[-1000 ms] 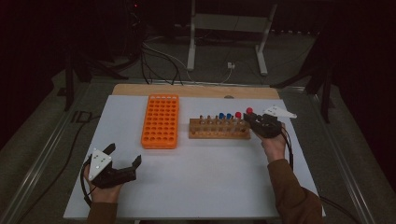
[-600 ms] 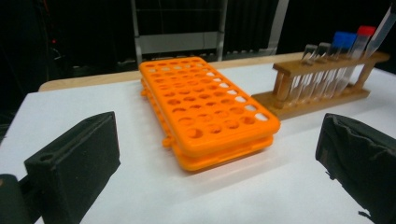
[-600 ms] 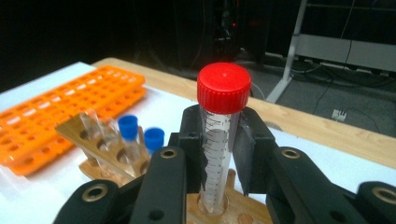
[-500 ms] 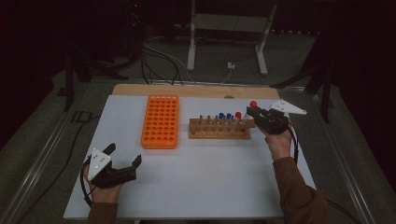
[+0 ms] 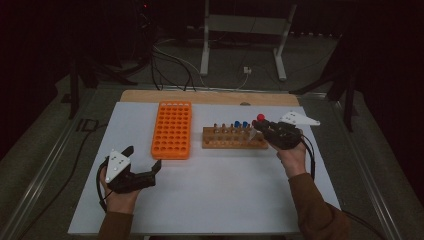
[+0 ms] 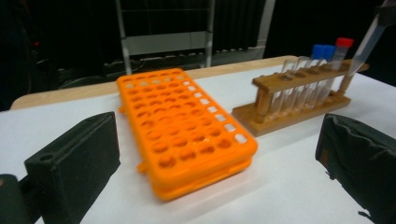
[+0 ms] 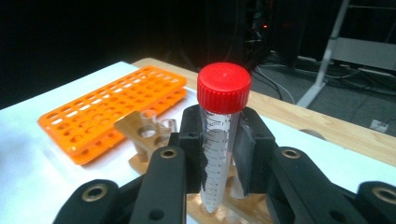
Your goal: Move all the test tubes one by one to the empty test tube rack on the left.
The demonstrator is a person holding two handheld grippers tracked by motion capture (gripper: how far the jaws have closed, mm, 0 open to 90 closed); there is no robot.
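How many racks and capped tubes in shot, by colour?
Orange rack: 1
Wooden rack: 1
Blue-capped tubes: 2
Red-capped tubes: 2 (one clamped in the right gripper, one standing in the wooden rack)
Total: 6
Uncapped clear tubes also stand in the wooden rack; their number is unclear.

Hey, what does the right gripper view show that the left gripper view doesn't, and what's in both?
Right gripper view alone: the right gripper shut on a red-capped tube, its printed scale readable, and two uncapped tubes standing in the wooden rack.

Left gripper view alone: the left gripper with jaws wide apart and nothing between them, the blue-capped tubes and another red-capped one in the rack.

Both: the orange rack, the wooden rack, the white tabletop with its wooden far edge, and the metal stand behind.
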